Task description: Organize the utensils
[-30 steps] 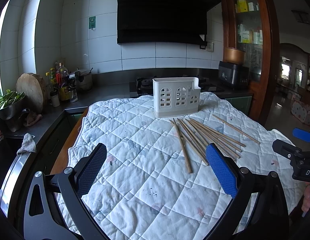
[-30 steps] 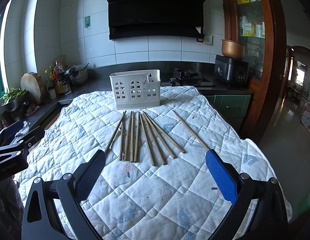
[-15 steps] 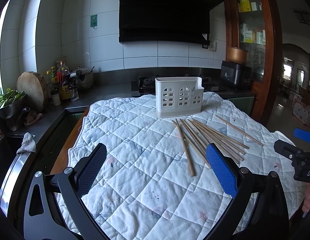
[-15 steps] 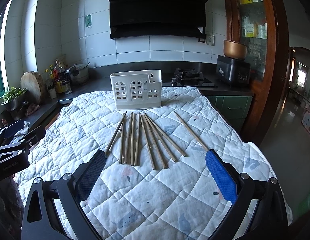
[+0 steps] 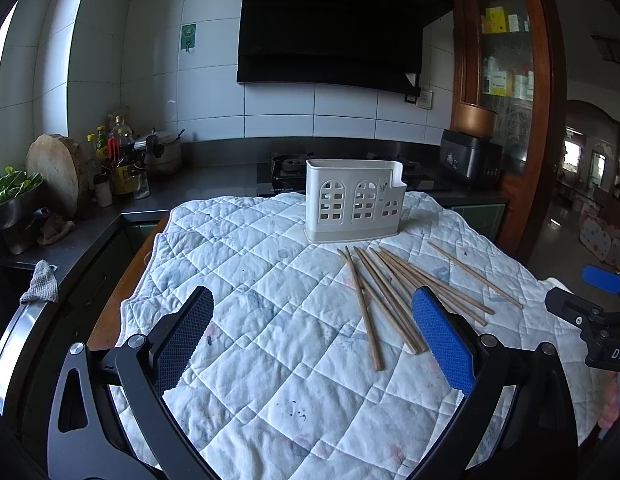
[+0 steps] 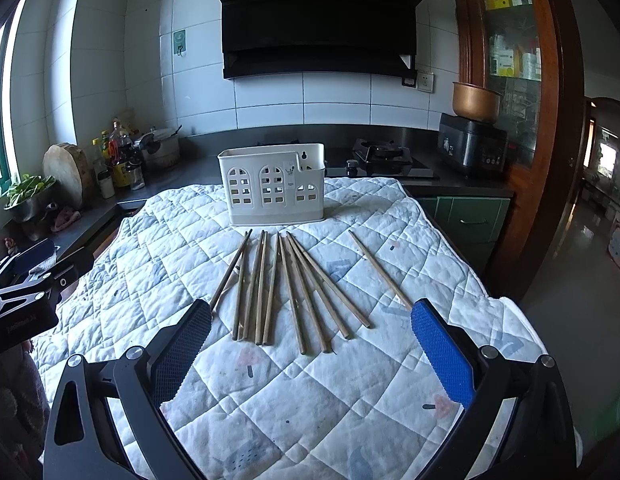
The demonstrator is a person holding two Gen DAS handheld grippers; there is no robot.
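Your right gripper [image 6: 310,340] and left gripper [image 5: 311,334] both spread wide, holding nothing. Chopsticks [image 6: 286,284] lie fanned on quilt [image 6: 310,392], just before white holder [image 6: 274,190], ahead of your fingertips.

1. The left wrist view is taken low over the quilted cloth [image 5: 270,280] from its left side, facing the white caddy [image 5: 353,204];
2. The right wrist view is centred behind the chopsticks [image 6: 282,284];
3. Caddy, chopsticks and range hood [image 6: 321,16] are shared.
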